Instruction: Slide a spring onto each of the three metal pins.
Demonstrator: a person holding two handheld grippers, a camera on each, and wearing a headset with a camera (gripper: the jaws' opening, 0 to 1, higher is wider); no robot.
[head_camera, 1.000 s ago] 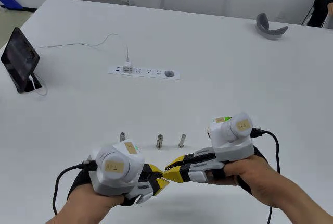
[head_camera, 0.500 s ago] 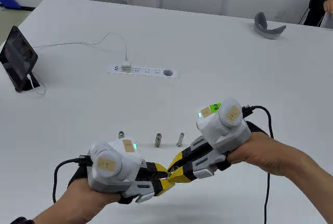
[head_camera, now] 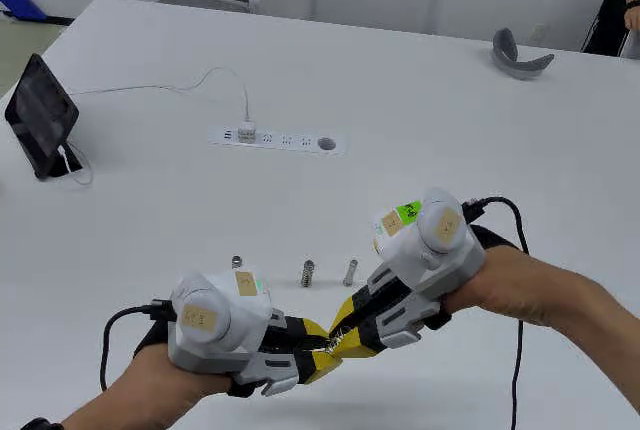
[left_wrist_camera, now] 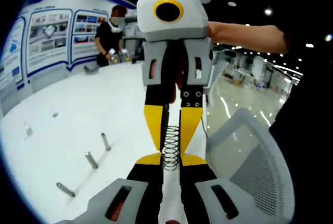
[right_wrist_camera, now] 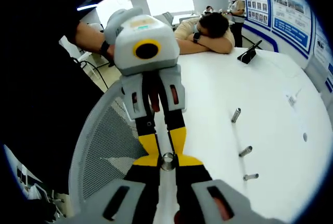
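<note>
Landmark: white power strip (head_camera: 277, 138), flat on the white table (head_camera: 480, 180), with a plug and cord at its left end.
Tablet (head_camera: 38, 115): well left of the power strip, propped up, screen dark.
Left hand (head_camera: 165, 390): nearer the person than the power strip and well apart from it; wrapped round the left gripper's body.
Left gripper (head_camera: 316, 348): on the person's side of the power strip, pointing right. Jaws narrow, pinching one end of the spring.
Left pin (head_camera: 237, 262): between the power strip and the left gripper, upright, looks bare.
Middle pin (head_camera: 308, 272): on the person's side of the power strip's right half, upright. It looks ribbed, as if coils sit round it.
Spring (left_wrist_camera: 170, 148): off the table, nearer the person than the power strip and the pins, bridging the two grippers' tips. In the left gripper view its coils run straight along the jaws; in the right gripper view it is seen end-on as a ring.
Right pin (head_camera: 350, 271): just right of the middle pin, on the person's side of the power strip's right end, upright, looks bare.
Right gripper (head_camera: 342, 335): tilted down and left, tip to tip with the left gripper. Jaws narrow, closed round the spring's other end.
Grey band (head_camera: 520, 53): far right of the power strip, on the table's far side.
</note>
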